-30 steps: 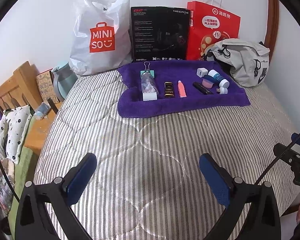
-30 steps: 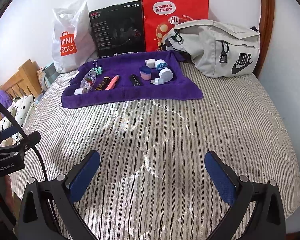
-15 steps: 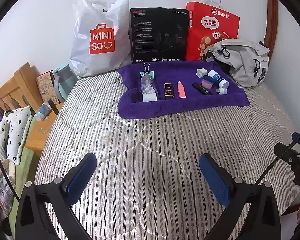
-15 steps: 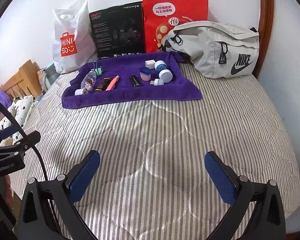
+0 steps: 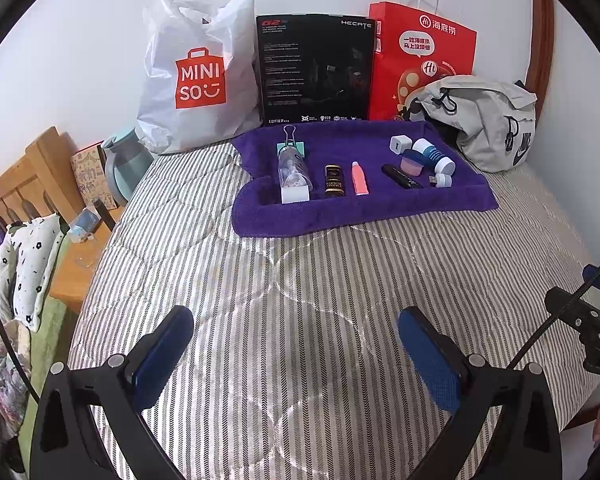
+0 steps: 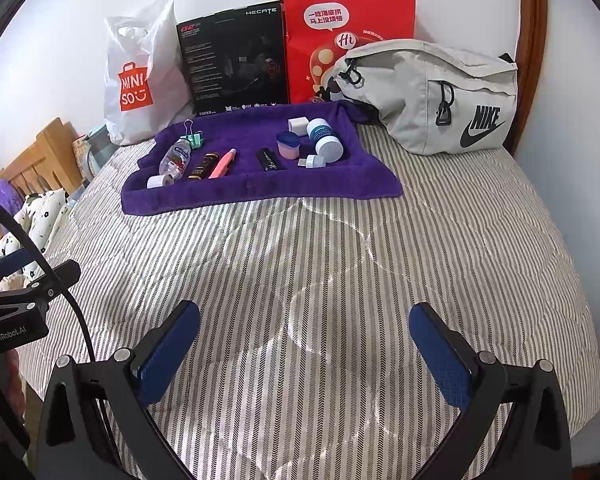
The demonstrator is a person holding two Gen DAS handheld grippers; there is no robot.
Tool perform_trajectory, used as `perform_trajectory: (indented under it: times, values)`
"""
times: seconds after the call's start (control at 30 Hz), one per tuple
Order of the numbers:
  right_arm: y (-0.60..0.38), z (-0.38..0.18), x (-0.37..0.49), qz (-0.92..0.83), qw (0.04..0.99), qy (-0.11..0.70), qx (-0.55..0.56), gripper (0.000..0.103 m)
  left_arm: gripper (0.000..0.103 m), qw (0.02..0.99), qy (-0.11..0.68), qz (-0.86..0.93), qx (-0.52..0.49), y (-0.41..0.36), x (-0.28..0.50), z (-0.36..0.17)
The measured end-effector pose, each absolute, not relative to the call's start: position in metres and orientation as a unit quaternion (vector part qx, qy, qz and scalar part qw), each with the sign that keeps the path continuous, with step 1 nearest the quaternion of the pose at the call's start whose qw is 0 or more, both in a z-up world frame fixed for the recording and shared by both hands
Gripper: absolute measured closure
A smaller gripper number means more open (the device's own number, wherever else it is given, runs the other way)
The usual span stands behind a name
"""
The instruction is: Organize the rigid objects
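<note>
In the upper middle of both views, the small items (image 5: 342, 176) are seen laid on the purple towel (image 5: 360, 212), either sorted or awaiting sorting, while the left gripper (image 5: 296, 340) and right gripper (image 6: 306, 336) are held spread apart and nothing is grasped.

I count nine small things on one purple towel (image 5: 364, 208): one binder clip (image 5: 290, 140), one clear bottle (image 5: 293, 170), one dark gold-labelled tube (image 5: 334, 181), one pink tube (image 5: 359, 178), one black stick (image 5: 402, 176), one white cube (image 5: 400, 145), one pink jar (image 5: 412, 162), one white-and-blue jar (image 5: 434, 155) and one small white plug (image 5: 442, 180). Along the upper edge I see two shopping bags, one white (image 5: 196, 76) and one red (image 5: 420, 64), one black box (image 5: 316, 68) and one grey waist bag (image 5: 488, 120).
</note>
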State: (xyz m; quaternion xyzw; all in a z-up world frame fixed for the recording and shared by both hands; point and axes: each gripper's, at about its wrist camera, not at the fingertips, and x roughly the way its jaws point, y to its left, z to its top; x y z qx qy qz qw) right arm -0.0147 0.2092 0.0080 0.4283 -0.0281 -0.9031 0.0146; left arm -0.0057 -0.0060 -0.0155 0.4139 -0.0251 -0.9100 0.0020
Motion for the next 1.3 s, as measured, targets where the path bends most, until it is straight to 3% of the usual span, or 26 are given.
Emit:
perform_trajectory:
  times: [1.3]
  values:
    - [0.2109, 0.011, -0.0139, -0.903, 0.02, -0.031, 0.429, 0.0, 0.0, 0.006, -0.024, -0.909, 0.415, -0.01, -0.0077, -0.015]
